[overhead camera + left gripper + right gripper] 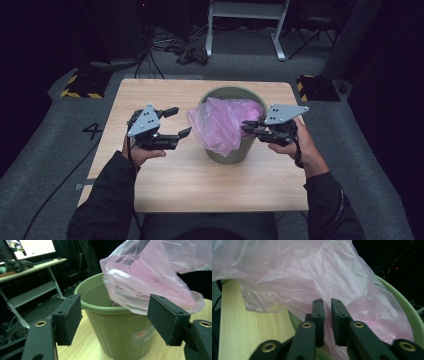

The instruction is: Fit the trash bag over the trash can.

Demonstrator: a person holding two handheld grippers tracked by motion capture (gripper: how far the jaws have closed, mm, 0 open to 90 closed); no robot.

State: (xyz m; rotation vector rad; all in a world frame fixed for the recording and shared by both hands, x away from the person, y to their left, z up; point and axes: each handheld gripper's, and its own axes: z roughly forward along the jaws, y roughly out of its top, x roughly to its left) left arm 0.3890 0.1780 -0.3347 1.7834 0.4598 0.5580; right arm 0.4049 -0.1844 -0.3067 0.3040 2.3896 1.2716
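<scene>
A green plastic bucket (231, 154) stands on the wooden table (200, 185), slightly right of centre. A pink plastic bag (222, 122) sits in it and spills over the near-left rim. My left gripper (180, 121) hovers left of the bucket, open, with nothing between its jaws. In the left gripper view the bucket (117, 332) and bag (150, 272) lie ahead of the wide-apart left gripper (113, 317). My right gripper (245, 128) is at the bucket's right rim. In its own view the right gripper (327, 302) has a narrow gap between its jaws, with bag film (299, 272) in it, and the bucket rim (407, 315) behind.
Grey carpet surrounds the table, with a "4" marked on the floor (92, 130) at the left. Yellow-and-black striped bases (82, 85) (317, 87) sit by the far corners. Cables (192, 52) and a white desk frame (245, 10) lie behind.
</scene>
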